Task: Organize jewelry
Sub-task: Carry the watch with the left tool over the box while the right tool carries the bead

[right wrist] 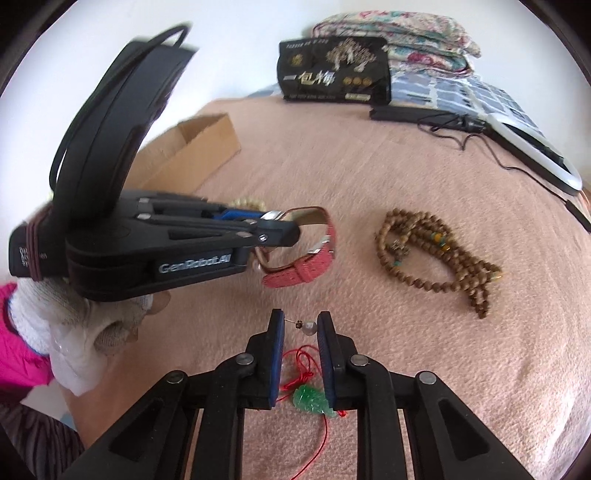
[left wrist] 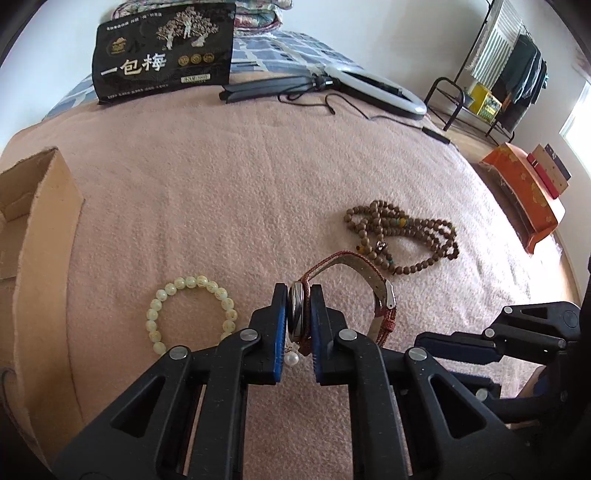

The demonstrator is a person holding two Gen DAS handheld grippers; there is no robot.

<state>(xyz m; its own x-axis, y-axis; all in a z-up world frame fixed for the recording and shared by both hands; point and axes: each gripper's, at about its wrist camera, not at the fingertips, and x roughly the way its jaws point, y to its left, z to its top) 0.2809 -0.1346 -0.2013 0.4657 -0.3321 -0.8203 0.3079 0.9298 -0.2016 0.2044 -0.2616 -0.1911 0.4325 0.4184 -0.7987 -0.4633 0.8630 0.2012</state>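
The left gripper (left wrist: 299,317) fingers clench the round metal case of a red woven-strap wristwatch (left wrist: 295,314), lifted over the pink blanket-covered bed (left wrist: 258,177). Left of them lies a pale green bead bracelet (left wrist: 192,314); beyond right, a brown wooden bead necklace (left wrist: 406,232). The right gripper (right wrist: 300,350) fingers stand parted, straddling a green pendant on red cord (right wrist: 310,400).

A bed covered by a pink fleece blanket (left wrist: 258,177) fills the room's foreground, with plain white walls (left wrist: 388,33) behind. A black metal clothes rack (left wrist: 517,74) stands at the right beside a bright window (left wrist: 578,114). Folded floral quilts (right wrist: 399,29) lie at the bedhead.
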